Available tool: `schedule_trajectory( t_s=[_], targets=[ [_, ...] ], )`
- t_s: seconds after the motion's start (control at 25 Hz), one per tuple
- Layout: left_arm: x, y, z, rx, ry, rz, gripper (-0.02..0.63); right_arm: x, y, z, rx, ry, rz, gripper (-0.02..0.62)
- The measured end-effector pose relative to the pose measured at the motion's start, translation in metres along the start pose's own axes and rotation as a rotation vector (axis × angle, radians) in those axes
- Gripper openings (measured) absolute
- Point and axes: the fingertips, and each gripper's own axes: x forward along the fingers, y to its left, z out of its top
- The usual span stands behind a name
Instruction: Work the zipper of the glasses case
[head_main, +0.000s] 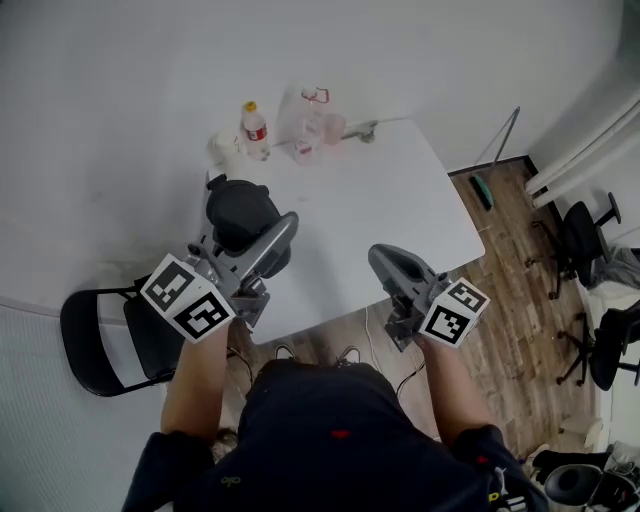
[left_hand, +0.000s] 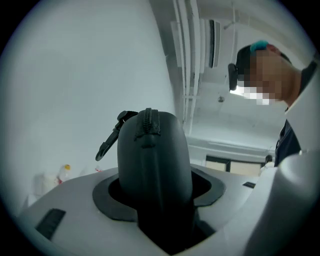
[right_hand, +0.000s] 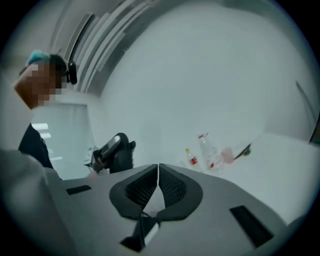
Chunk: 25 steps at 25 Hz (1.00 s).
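A dark glasses case (head_main: 240, 208) stands upright between the fingers of my left gripper (head_main: 240, 238), which is shut on its lower part, held above the near left edge of the table. In the left gripper view the case (left_hand: 154, 160) rises out of the pads, its closed zipper (left_hand: 148, 122) running over the top and a black clip (left_hand: 108, 142) hanging off its left side. My right gripper (head_main: 386, 260) hovers to the right of it, apart from the case, jaws shut and empty. In the right gripper view the ribbed pads (right_hand: 172, 189) meet, with the case (right_hand: 119, 152) off to the left.
The white table (head_main: 400, 200) carries a red-labelled bottle (head_main: 254, 128), a clear bottle (head_main: 312, 120), a pink cup (head_main: 333, 127) and a white cup (head_main: 225, 148) at its far edge. A black chair (head_main: 100, 340) stands at the left; office chairs (head_main: 580, 240) stand on the wooden floor at the right.
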Motion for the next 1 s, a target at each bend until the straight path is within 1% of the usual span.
schedule_trajectory(
  t_s=[0.08, 0.12, 0.16, 0.24, 0.36, 0.44, 0.64, 0.84, 1.0],
  targets=[
    [-0.009, 0.011, -0.01, 0.072, 0.05, 0.078, 0.278, -0.011, -0.022, 0.022, -0.177, -0.024, -0.166, 0.021],
    [-0.013, 0.016, -0.015, 0.099, 0.07, 0.11, 0.278, -0.016, -0.028, 0.033, -0.247, -0.034, -0.228, 0.021],
    [-0.017, 0.02, -0.019, 0.121, 0.088, 0.137, 0.279, -0.02, -0.031, 0.044, -0.302, -0.048, -0.271, 0.021],
    [-0.024, 0.024, -0.024, 0.163, 0.115, 0.177, 0.279, -0.028, -0.031, 0.064, -0.384, -0.085, -0.318, 0.02],
    [-0.03, 0.027, -0.03, 0.221, 0.139, 0.214, 0.278, -0.032, -0.025, 0.08, -0.473, -0.116, -0.357, 0.02],
    [-0.032, 0.027, -0.031, 0.251, 0.142, 0.227, 0.279, -0.032, -0.023, 0.084, -0.509, -0.119, -0.371, 0.02],
    [-0.037, 0.027, -0.028, 0.294, 0.138, 0.258, 0.279, -0.025, -0.019, 0.092, -0.538, -0.112, -0.388, 0.02],
    [-0.031, 0.022, -0.021, 0.304, 0.108, 0.248, 0.279, -0.016, -0.017, 0.094, -0.555, -0.118, -0.383, 0.02],
    [-0.027, 0.016, -0.022, 0.312, 0.11, 0.239, 0.279, -0.018, -0.015, 0.097, -0.56, -0.125, -0.388, 0.02]
  ],
)
